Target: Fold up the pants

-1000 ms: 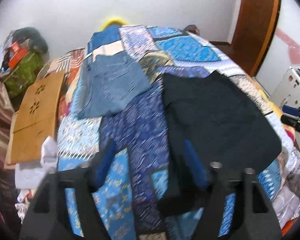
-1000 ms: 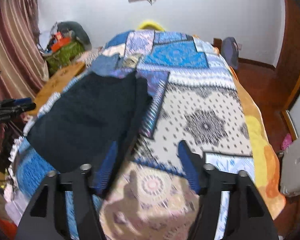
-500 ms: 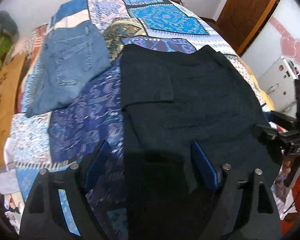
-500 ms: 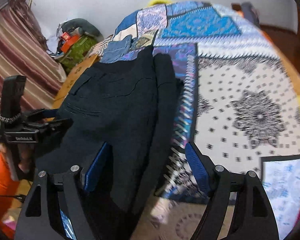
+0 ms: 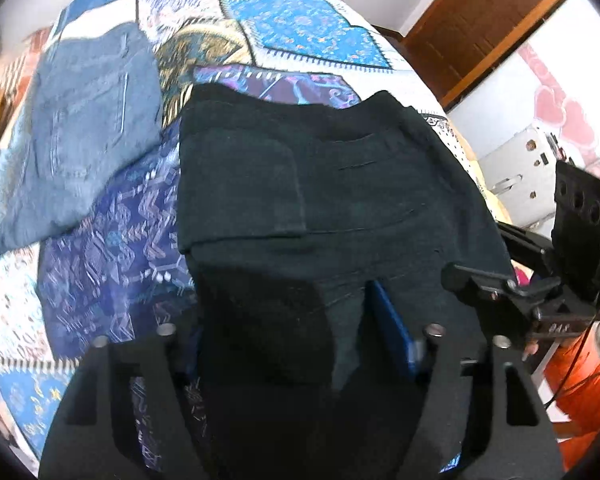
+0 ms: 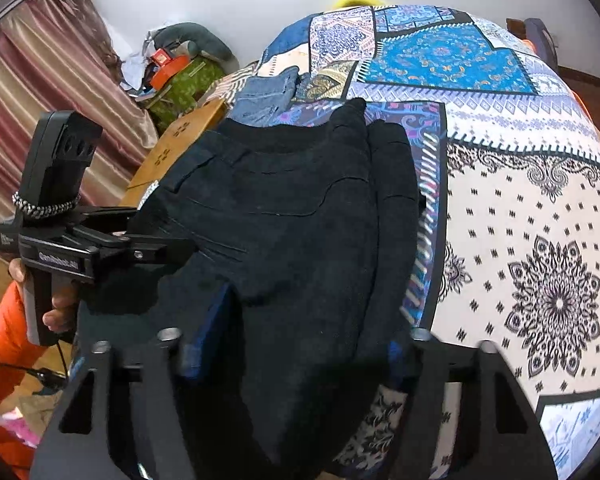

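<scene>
Black pants (image 5: 320, 184) lie folded on the patchwork bedspread (image 5: 292, 28); they also show in the right wrist view (image 6: 284, 216). My left gripper (image 5: 284, 344) is open, its blue fingers (image 5: 388, 332) straddling the near edge of the black pants; the left finger is hidden by cloth. My right gripper (image 6: 300, 344) is open too, its fingers (image 6: 212, 328) on either side of the pants' near edge. Each gripper shows in the other's view, at the pants' side.
Folded blue jeans (image 5: 84, 132) lie on the bed to the left of the black pants. A wooden board (image 6: 172, 152) and a cluttered pile (image 6: 176, 72) stand beside the bed. A brown door (image 5: 472, 20) is at the back right.
Both grippers have moved forward and down onto the near edge of the black pants, which now lies between the fingers. The pants fill more of both views.
</scene>
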